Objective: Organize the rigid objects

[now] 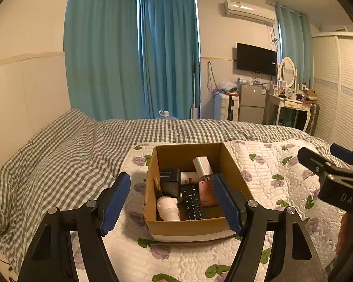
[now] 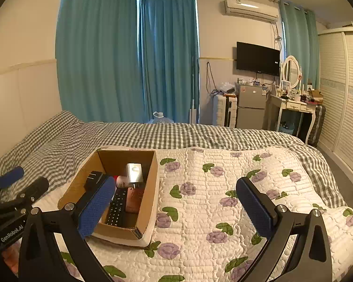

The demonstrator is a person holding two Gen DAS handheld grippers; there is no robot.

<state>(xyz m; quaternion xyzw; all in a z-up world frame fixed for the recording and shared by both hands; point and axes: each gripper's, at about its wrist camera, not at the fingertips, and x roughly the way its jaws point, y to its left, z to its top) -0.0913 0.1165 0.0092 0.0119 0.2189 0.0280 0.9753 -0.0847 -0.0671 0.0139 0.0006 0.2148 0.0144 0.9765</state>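
Observation:
An open cardboard box (image 1: 195, 229) sits on the flowered quilt (image 1: 266, 171). Inside lie a black remote (image 1: 193, 202), a black power adapter (image 1: 169, 181), a white charger (image 1: 202, 165), a white rounded object (image 1: 168, 208), a white bottle with red print (image 1: 188, 177) and a pink item (image 1: 207, 192). My left gripper (image 1: 174, 202) is open and empty, its fingers straddling the box from above the near side. My right gripper (image 2: 176, 206) is open and empty, right of the box (image 2: 146, 213), over bare quilt (image 2: 211, 188). The remote (image 2: 117, 205) and charger (image 2: 134, 172) show there too.
The bed carries a grey checked cover (image 1: 66, 150) behind and left of the quilt. Teal curtains (image 1: 134, 58) hang behind. A suitcase (image 2: 224, 110), small fridge (image 2: 250, 107), dressing table (image 2: 294, 108) and wardrobe (image 2: 341, 98) stand at the far right.

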